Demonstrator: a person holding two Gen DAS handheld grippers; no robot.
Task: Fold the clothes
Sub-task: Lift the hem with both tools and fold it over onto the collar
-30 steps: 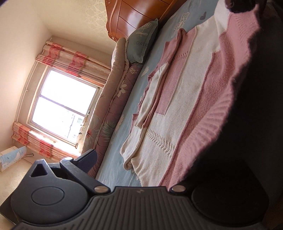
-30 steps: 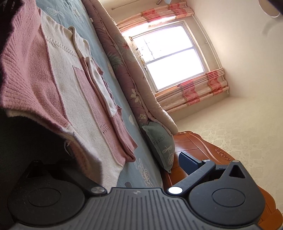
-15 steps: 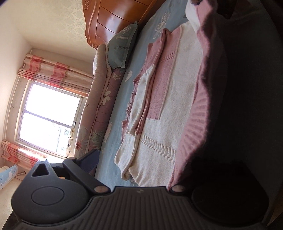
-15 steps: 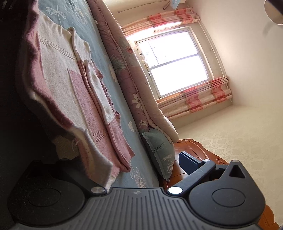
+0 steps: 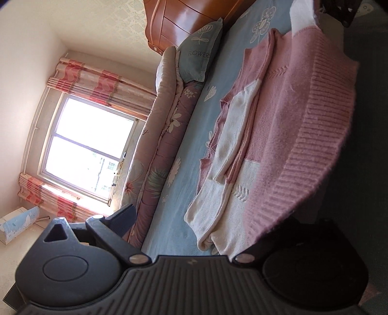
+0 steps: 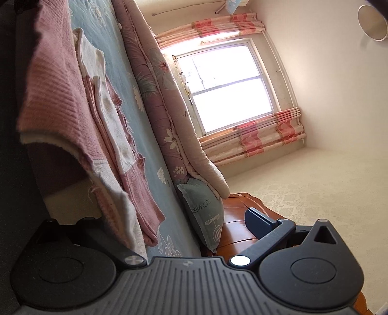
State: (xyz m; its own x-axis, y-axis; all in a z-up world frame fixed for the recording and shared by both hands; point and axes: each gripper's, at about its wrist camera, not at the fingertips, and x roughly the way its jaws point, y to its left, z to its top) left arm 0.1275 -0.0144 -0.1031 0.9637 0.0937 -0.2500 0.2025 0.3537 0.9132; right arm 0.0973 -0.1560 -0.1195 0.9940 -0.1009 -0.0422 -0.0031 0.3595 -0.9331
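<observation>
A pink and cream knitted sweater point(image 5: 274, 135) lies on the blue flowered bedsheet point(image 5: 191, 135), its sleeves folded in along the far side. The ribbed pink hem point(image 5: 322, 150) is turned up over the body. My left gripper point(image 5: 201, 218) stands open at the sweater's near end. Its left finger point(image 5: 123, 215) is bare and its right finger is hidden under the hem. In the right wrist view the same hem point(image 6: 55, 97) hangs over the left finger of my right gripper point(image 6: 174, 218), which is open too. The right finger point(image 6: 254, 218) of that gripper is free.
A rolled floral quilt point(image 5: 160, 150) lies along the bed's far side, with a grey-green pillow point(image 5: 198, 53) by the wooden headboard point(image 5: 184, 19). Behind is a bright window point(image 5: 87, 147) with striped curtains. A round lamp point(image 6: 372, 21) is on the ceiling.
Both grippers have carried the raised hem farther over the sweater's body. The fold now lies lower and flatter. The fingers stand just as wide apart as before.
</observation>
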